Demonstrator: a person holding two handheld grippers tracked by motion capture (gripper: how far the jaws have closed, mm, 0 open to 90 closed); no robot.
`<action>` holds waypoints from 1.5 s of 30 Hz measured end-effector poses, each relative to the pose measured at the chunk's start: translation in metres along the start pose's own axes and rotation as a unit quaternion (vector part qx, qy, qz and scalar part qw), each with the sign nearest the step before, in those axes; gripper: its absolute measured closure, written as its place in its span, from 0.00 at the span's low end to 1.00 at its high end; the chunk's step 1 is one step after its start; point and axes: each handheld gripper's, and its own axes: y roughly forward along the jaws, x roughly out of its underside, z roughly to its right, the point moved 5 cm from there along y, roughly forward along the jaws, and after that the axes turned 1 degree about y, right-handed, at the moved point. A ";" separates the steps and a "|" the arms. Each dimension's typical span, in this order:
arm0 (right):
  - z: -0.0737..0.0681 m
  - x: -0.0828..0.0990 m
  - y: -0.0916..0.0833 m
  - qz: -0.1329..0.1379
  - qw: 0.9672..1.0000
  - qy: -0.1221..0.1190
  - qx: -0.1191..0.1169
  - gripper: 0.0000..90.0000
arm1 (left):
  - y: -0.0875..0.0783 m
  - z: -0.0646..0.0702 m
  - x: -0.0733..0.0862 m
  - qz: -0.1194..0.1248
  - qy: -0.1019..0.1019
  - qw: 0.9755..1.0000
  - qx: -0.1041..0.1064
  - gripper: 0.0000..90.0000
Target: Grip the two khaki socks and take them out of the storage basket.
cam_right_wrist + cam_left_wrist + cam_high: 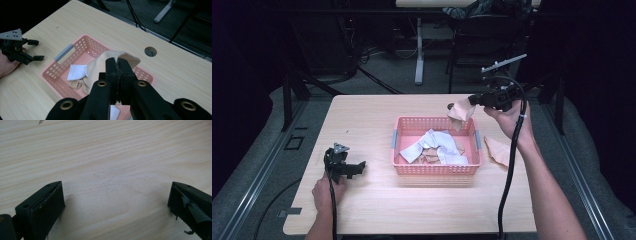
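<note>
Holding the beige cloth piece clamped in your right gripper, you hang it above the pink perforated plastic basket; your left gripper rests jaws apart on the tabletop.

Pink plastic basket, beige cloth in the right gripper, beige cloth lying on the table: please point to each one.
Pink plastic basket (434, 170), high view, near wall.
Beige cloth in the right gripper (460, 113), high view, hanging fold.
Beige cloth lying on the table (497, 150), high view, its middle.

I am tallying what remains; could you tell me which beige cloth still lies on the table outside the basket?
The beige cloth right of the pink basket; another hangs from the right gripper.
</note>
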 end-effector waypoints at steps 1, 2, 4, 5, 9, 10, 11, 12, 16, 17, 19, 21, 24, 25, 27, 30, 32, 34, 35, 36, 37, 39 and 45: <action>0.001 0.000 -0.003 0.003 1.000 0.001 0.002 0.98 | 0.000 0.000 0.000 0.000 0.000 1.000 0.000 0.00; 0.003 -0.001 -0.006 0.006 1.000 0.003 0.003 0.98 | 0.000 0.000 0.000 0.000 0.000 1.000 0.000 0.00; 0.005 -0.001 -0.011 0.005 1.000 0.003 0.009 0.98 | 0.000 0.000 0.000 0.000 0.000 1.000 0.000 0.00; 0.007 -0.001 -0.014 0.003 1.000 0.000 0.013 0.98 | 0.000 0.000 0.000 0.000 0.000 1.000 0.000 0.00; 0.013 -0.001 -0.027 0.010 1.000 0.002 0.025 0.98 | 0.000 0.000 0.000 0.000 0.000 1.000 0.000 0.00; 0.015 0.000 -0.030 0.011 1.000 0.002 0.028 0.98 | 0.000 0.000 0.000 0.000 0.000 1.000 0.000 0.00; 0.017 0.000 -0.033 0.014 0.999 0.005 0.029 0.98 | 0.000 0.000 0.000 0.000 -0.001 1.000 0.000 0.00; 0.019 0.001 -0.035 0.016 0.999 0.007 0.032 0.98 | 0.000 0.000 0.000 0.000 0.000 1.000 0.000 0.00; 0.028 0.005 -0.045 0.023 0.999 0.016 0.040 0.98 | 0.000 0.000 0.000 0.000 0.000 1.000 0.000 0.00; 0.032 0.007 -0.048 0.025 0.999 0.020 0.043 0.98 | 0.000 0.000 0.000 0.000 0.000 1.000 0.000 0.00; 0.035 0.010 -0.051 0.028 0.998 0.025 0.045 0.98 | 0.000 0.000 0.000 0.000 0.000 1.000 0.000 0.00; 0.040 0.015 -0.054 0.028 0.998 0.029 0.049 0.98 | 0.000 0.000 0.000 0.000 0.000 1.000 0.000 0.00; 0.048 0.024 -0.056 0.026 0.997 0.038 0.056 0.98 | 0.000 0.000 0.000 -0.001 0.001 1.000 0.000 0.00; 0.052 0.029 -0.056 0.026 0.997 0.041 0.058 0.98 | 0.000 0.000 0.000 -0.001 0.001 1.000 0.000 0.00; 0.058 0.037 -0.055 0.022 0.997 0.047 0.064 0.98 | 0.000 0.000 0.000 -0.001 0.001 1.000 0.000 0.00; 0.067 0.049 -0.052 0.012 0.996 0.056 0.071 0.98 | 0.000 0.000 0.000 -0.001 0.001 1.000 0.000 0.00; 0.076 0.061 -0.047 0.001 0.995 0.067 0.075 0.98 | 0.000 0.000 0.000 -0.001 0.000 1.000 0.000 0.00; 0.081 0.069 -0.044 -0.006 0.994 0.077 0.076 0.98 | 0.000 0.000 0.000 -0.001 0.001 1.000 0.000 0.00; 0.084 0.075 -0.041 -0.011 0.994 0.081 0.077 0.98 | 0.000 0.000 0.000 -0.001 0.001 1.000 0.000 0.00; 0.088 0.081 -0.038 -0.016 0.993 0.086 0.078 0.98 | 0.000 0.000 0.000 -0.001 0.000 1.000 0.000 0.00; 0.092 0.087 -0.034 -0.018 0.993 0.093 0.077 0.98 | 0.000 0.000 0.000 -0.001 0.001 1.000 0.000 0.00; 0.097 0.100 -0.025 -0.033 0.992 0.098 0.077 0.98 | 0.000 0.000 0.000 -0.001 0.001 1.000 0.000 0.00; 0.110 0.140 0.015 -0.075 0.987 0.117 0.082 0.98 | 0.000 0.000 0.000 0.000 0.001 1.000 0.000 0.00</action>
